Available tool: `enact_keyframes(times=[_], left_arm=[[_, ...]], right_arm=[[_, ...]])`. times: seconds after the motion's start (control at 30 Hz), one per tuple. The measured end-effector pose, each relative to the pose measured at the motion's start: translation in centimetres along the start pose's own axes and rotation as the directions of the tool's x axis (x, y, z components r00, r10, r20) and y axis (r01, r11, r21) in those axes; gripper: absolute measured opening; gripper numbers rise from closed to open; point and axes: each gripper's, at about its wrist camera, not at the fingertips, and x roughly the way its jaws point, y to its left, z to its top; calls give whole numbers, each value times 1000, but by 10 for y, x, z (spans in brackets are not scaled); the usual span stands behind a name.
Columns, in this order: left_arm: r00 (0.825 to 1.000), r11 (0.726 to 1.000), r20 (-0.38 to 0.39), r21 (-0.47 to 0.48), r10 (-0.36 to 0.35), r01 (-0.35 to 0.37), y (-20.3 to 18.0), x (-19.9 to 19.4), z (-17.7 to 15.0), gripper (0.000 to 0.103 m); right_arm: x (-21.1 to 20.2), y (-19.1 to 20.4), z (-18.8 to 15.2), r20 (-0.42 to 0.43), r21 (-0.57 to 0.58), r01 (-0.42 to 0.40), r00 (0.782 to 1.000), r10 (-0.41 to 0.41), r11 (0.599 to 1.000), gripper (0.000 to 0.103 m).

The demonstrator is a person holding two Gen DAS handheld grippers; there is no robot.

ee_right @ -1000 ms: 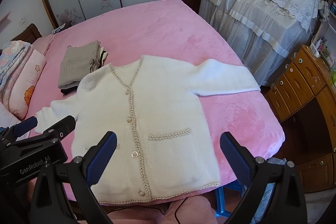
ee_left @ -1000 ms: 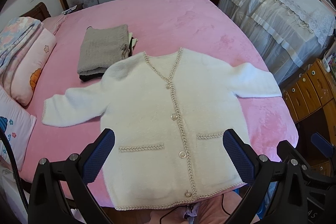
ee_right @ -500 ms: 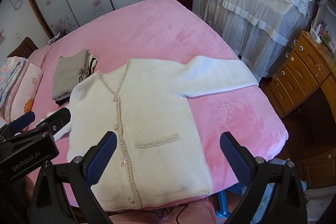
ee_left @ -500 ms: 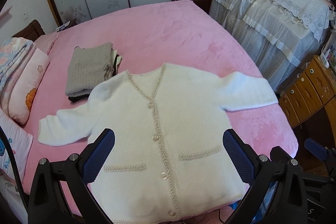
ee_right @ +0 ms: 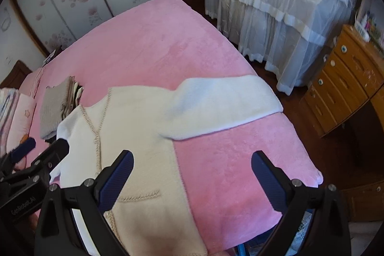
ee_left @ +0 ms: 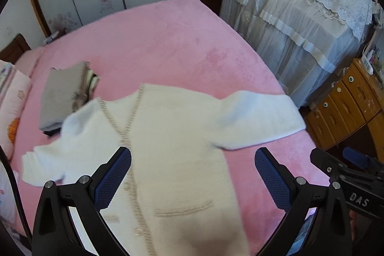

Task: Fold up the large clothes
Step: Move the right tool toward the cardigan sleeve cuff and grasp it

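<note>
The fluffy white button-front cardigan with beige braided trim (ee_left: 182, 143) lay flat, front up, on the pink plush bed (ee_left: 168, 44), directly under and ahead of the left claw (ee_left: 193, 178). Both claws were spread apart and empty; the right claw (ee_right: 192, 180) hovered over the hem side. Likely soft, light and floppy, so pinch the far sleeve cuff (ee_right: 261, 97) ahead of the right claw. A folded grey garment stack (ee_left: 63, 92) sat ahead-left.

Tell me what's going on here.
A person holds a claw in each hand over a pink bed. A white cardigan lies flat on it, front up, sleeves spread and unfolded. The left claw and right claw are both open and hold nothing. A folded pile sits beside the cardigan.
</note>
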Motion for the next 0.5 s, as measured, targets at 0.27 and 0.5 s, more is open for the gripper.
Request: enact_keyframes(times=[0.27, 0.5], left_arm=[[998, 1000, -66, -23, 5, -6, -32, 95, 41, 102], [986, 998, -153, 3, 59, -59, -46, 186, 49, 102]], right_arm=[[90, -83, 42, -71, 182, -10, 997, 24, 983, 91], [177, -140, 50, -142, 311, 12, 989, 34, 950, 91]])
